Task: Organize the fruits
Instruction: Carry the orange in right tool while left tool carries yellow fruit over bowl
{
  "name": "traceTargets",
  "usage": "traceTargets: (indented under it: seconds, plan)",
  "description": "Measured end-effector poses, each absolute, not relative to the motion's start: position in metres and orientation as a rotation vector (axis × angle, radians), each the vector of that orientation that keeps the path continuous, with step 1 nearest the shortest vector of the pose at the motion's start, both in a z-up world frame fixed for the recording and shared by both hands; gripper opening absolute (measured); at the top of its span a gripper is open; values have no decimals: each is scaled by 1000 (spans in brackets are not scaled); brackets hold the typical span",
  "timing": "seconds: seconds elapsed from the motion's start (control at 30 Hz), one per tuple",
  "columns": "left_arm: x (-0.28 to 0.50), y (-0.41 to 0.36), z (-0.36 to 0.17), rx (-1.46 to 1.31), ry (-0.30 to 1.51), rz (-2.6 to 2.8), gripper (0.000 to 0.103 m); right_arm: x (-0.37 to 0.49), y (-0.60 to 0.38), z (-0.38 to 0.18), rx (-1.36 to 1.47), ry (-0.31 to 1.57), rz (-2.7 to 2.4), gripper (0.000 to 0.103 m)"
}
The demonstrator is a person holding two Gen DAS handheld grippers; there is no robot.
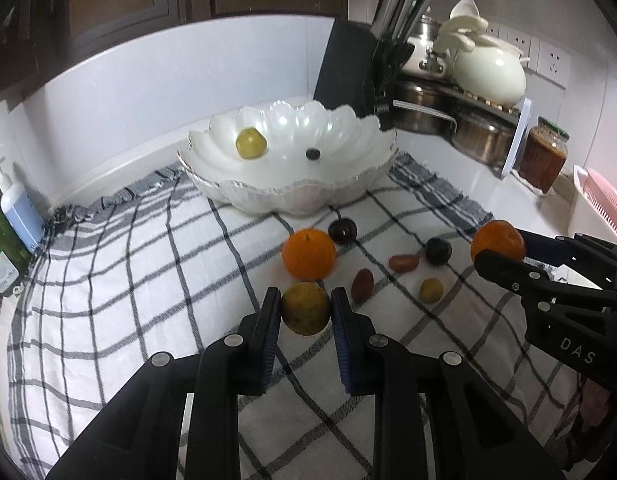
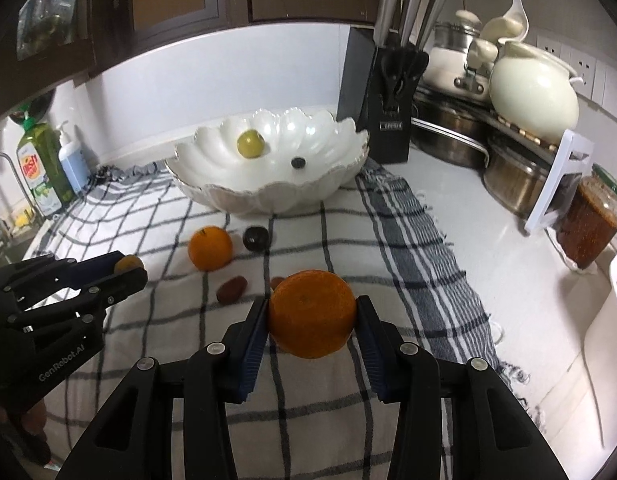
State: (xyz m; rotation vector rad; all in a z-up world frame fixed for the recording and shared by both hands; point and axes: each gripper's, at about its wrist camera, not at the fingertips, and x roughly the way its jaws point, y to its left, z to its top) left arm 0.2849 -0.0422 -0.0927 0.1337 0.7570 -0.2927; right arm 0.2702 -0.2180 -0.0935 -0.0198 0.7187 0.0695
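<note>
Cloth (image 1: pixel 128 280) in a black-and-white check covers the counter, and at its far end stands the white scalloped bowl (image 1: pixel 292 196), holding a yellow-green fruit (image 1: pixel 250 142) and a small dark berry (image 1: pixel 312 154) well apart from it. The right gripper (image 2: pixel 312 312) is clamped on a large orange (image 2: pixel 312 314), its blue pads pressing both sides, the fruit held clear above the cloth. The left gripper (image 1: pixel 306 308) pinches a speckled yellow-green fruit (image 1: pixel 306 309) between narrow fingers, also off the cloth. Just beyond it a second orange (image 1: pixel 308 254) sits on the cloth, with a dark plum (image 1: pixel 342 231) touching or nearly touching its far right side. To the right lie another dark plum (image 1: pixel 438 251), a reddish oblong fruit (image 1: pixel 404 263) beside it, a brown-red oval fruit (image 1: pixel 362 285) nearer the camera, and a small yellow fruit (image 1: pixel 431 290). Behind the bowl stands a black knife block (image 2: pixel 390 100).
</note>
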Motion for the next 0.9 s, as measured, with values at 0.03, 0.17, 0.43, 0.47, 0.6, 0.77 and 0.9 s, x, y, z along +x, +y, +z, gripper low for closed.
traceTargets:
  seconds: [0.03, 0.17, 0.43, 0.47, 0.6, 0.77, 0.9]
  plan:
    - [284, -42, -89, 136, 745, -289, 26, 270, -217, -91, -20, 710, 73, 44]
    - [284, -39, -75, 139, 703, -282, 26, 270, -215, -78, -20, 667, 80, 44]
    - [289, -35, -49, 147, 618, -262, 26, 277, -212, -53, -25, 572, 92, 44]
    - [290, -35, -44, 150, 603, -258, 26, 278, -211, -50, -26, 561, 94, 44]
    - [294, -33, -34, 146, 573, -252, 26, 282, -210, -38, -33, 517, 104, 44]
    - [299, -32, -23, 131, 549, -240, 26, 291, -207, -25, -30, 478, 121, 44]
    - [304, -30, -16, 121, 536, -231, 26, 298, -205, -19, -24, 458, 136, 44]
